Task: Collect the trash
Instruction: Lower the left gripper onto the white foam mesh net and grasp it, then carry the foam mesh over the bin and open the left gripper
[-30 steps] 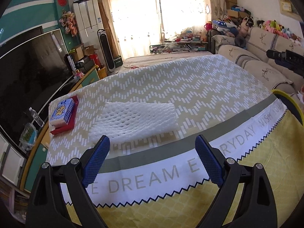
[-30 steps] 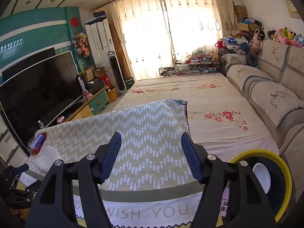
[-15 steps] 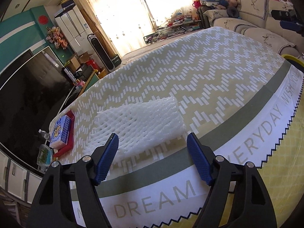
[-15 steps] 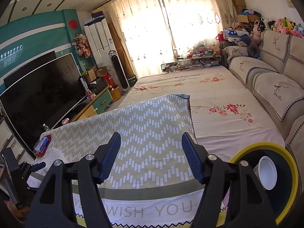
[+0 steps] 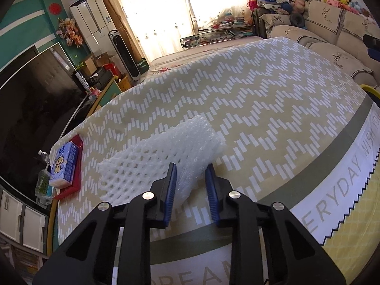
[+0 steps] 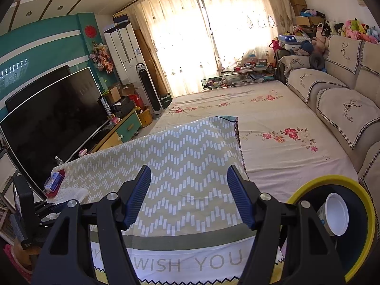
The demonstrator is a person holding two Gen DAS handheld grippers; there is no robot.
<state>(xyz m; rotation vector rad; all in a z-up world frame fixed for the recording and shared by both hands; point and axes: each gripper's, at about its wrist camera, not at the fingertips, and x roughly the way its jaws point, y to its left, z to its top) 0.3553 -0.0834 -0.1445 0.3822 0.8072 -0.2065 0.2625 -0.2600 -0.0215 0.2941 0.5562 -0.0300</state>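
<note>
A white foam mesh sleeve (image 5: 163, 154) lies on the chevron tablecloth (image 5: 261, 99). My left gripper (image 5: 190, 178) is shut on its near edge, the foam bunched between the blue pads. The sleeve also shows small at the far left in the right wrist view (image 6: 71, 193). My right gripper (image 6: 189, 197) is open and empty above the tablecloth. A yellow-rimmed dark bin (image 6: 361, 232) sits at the lower right and holds a white cup (image 6: 336, 215).
A tissue pack (image 5: 64, 163) on a red tray (image 5: 77, 182) lies at the table's left edge. A TV (image 6: 52, 116) stands to the left, a sofa (image 6: 344, 99) to the right, a flowered sheet (image 6: 273, 123) beyond the table.
My left gripper moved forward onto the foam sleeve and closed its jaws on the near edge. My right gripper stayed open and barely moved.
</note>
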